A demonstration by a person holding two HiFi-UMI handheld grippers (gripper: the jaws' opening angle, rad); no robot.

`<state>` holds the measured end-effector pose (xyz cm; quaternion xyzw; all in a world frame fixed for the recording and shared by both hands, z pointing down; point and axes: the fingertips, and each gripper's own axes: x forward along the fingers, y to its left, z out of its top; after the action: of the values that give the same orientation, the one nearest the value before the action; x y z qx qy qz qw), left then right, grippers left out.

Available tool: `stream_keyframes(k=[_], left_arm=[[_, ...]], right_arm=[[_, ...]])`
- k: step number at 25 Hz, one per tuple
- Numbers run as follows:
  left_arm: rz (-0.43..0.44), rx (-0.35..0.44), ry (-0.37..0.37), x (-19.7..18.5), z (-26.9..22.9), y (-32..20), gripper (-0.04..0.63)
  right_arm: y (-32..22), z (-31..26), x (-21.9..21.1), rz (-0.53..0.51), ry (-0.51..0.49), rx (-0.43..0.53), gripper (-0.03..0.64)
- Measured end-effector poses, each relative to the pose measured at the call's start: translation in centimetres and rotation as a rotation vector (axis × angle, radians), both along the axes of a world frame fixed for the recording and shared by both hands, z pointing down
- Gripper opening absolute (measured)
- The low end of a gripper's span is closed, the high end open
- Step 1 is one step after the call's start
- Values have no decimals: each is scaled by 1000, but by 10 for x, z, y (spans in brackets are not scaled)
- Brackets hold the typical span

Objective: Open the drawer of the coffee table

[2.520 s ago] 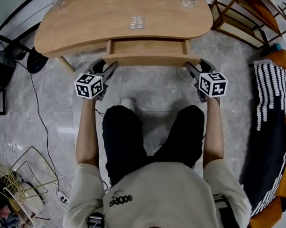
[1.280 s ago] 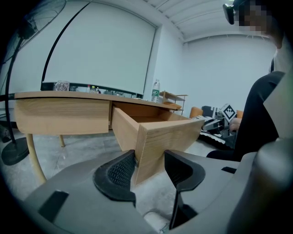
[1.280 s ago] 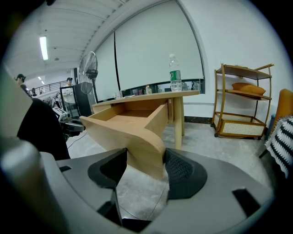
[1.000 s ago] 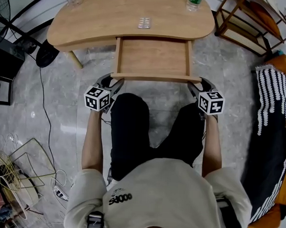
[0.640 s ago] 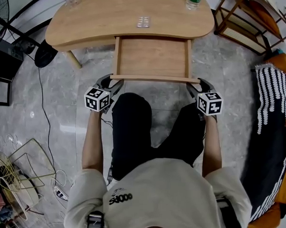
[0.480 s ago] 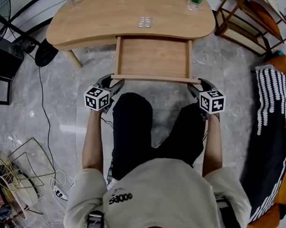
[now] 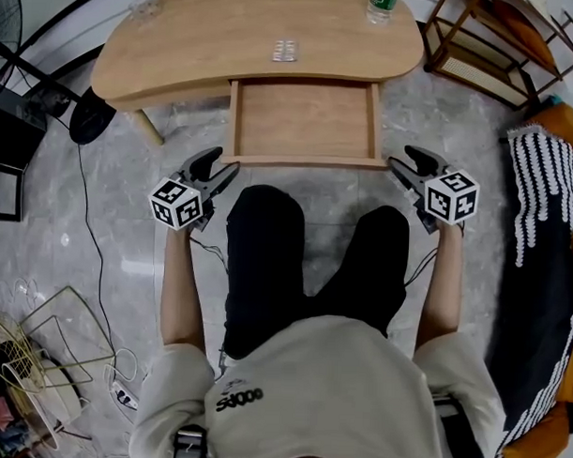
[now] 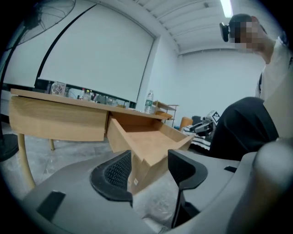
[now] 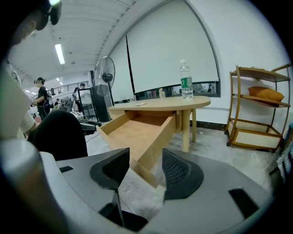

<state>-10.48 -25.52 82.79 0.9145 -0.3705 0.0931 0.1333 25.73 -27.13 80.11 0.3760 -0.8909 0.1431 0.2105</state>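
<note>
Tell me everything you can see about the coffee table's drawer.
The drawer is a shallow light-wood tray with a flat front panel, no handle visible, pulled far out from under the coffee table and empty. The left gripper, jaws just opened wider, and right gripper, jaws just narrowed but open, hover by its front corners, pressing on neither.

A green-labelled bottle (image 9: pixel 185 81) stands near the wooden shelf (image 9: pixel 256 71).

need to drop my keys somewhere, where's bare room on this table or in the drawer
The open drawer is bare inside. The tabletop is free between glass and blister pack, and from there to the bottle. Nothing is crowded.
</note>
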Motion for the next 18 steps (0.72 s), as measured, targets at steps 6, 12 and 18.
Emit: stream_keyframes(k=[6, 12, 18], left_arm=[[-66, 90, -64, -25, -40, -18, 124], [-104, 222, -228, -16, -74, -44, 26], [-155, 279, -209, -5, -111, -70, 18]], right_arm=[[-16, -15, -6, 26, 69, 91, 150], [-46, -51, -29, 41, 156, 249, 12], [-71, -99, -67, -5, 174, 396, 6]])
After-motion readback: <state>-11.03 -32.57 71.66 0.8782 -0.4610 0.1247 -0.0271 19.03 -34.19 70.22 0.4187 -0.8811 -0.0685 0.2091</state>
